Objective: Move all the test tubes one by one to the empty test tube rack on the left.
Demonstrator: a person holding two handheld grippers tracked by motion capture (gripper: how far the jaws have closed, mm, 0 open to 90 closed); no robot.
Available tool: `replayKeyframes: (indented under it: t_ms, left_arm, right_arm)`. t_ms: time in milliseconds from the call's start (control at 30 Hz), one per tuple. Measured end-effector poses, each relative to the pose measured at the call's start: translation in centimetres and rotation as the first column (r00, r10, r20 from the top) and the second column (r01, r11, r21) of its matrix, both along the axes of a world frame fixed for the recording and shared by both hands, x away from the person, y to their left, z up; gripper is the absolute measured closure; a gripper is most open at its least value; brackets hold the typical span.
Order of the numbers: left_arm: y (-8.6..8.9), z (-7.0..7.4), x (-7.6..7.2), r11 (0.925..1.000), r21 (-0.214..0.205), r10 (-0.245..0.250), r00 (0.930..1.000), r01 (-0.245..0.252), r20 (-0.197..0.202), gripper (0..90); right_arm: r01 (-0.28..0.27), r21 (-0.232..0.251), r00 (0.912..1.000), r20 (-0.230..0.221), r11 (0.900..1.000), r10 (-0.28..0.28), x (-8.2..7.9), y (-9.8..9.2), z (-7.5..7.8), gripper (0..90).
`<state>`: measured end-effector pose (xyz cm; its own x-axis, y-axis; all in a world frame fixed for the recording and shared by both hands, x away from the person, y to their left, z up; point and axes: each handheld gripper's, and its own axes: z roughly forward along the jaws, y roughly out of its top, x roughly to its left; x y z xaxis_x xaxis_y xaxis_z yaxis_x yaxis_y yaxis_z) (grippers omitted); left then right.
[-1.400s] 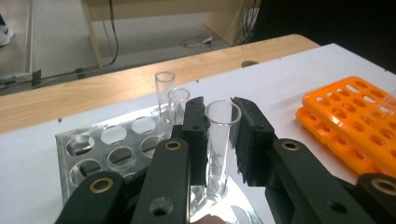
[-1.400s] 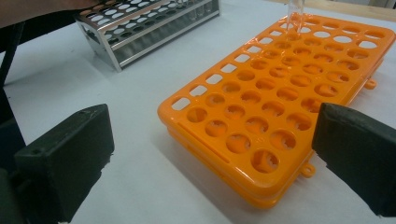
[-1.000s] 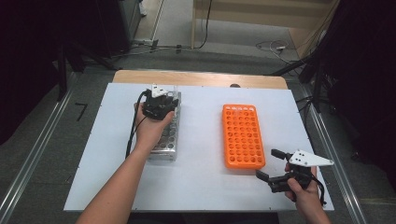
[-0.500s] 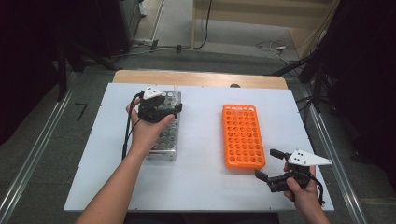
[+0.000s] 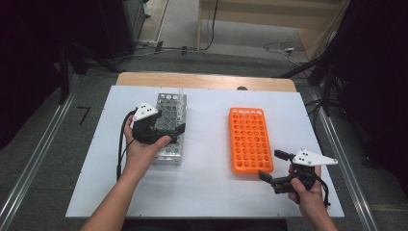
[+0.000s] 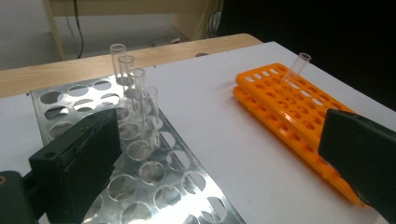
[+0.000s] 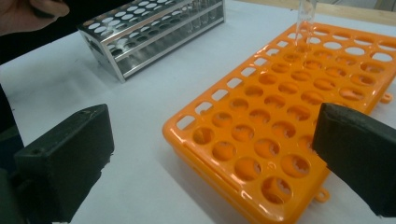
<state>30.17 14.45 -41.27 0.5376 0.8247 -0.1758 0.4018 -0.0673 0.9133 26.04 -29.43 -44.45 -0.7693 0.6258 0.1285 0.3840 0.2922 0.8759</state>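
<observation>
A steel tube rack stands left of centre, with several clear glass tubes upright in its far holes. My left gripper hovers over the rack's middle. Its jaws have just been opening and stand wide apart with nothing between them. An orange tube rack lies to the right, with one glass tube in a far hole. My right gripper is open and empty off the orange rack's near right corner.
The white tabletop has bare room between the two racks and along its front edge. A wooden strip borders the far edge. The person's left hand shows beside the steel rack in the right gripper view.
The left gripper has drawn back from the tubes at the far end of the steel rack towards the person, and its jaws have spread open. The right gripper has stayed put.
</observation>
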Motion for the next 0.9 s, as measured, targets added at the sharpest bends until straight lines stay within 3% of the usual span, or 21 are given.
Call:
replayKeyframes:
  t_ms: [333,567,900]
  left_arm:
    - [0.2,-0.3,-3.6,0.9998,0.0,-0.021,0.9992,0.021,0.034,0.0]
    - [0.3,-0.3,-5.7,0.9997,0.0,-0.026,0.9982,0.026,0.055,0.0]
    - [0.0,-1.3,-7.0,0.9984,0.003,-0.056,0.9975,0.056,0.043,0.0]
  right_arm:
    - [0.005,-0.001,0.9999,0.01,1.0,-0.005,1.6,1.0,1.2,0.0]
    - [0.01,-0.01,0.9999,-0.004,0.9999,-0.01,4.2,2.1,1.7,0.0]
    - [0.014,-0.025,0.9997,-0.021,0.9996,-0.015,7.5,3.2,2.1,0.0]
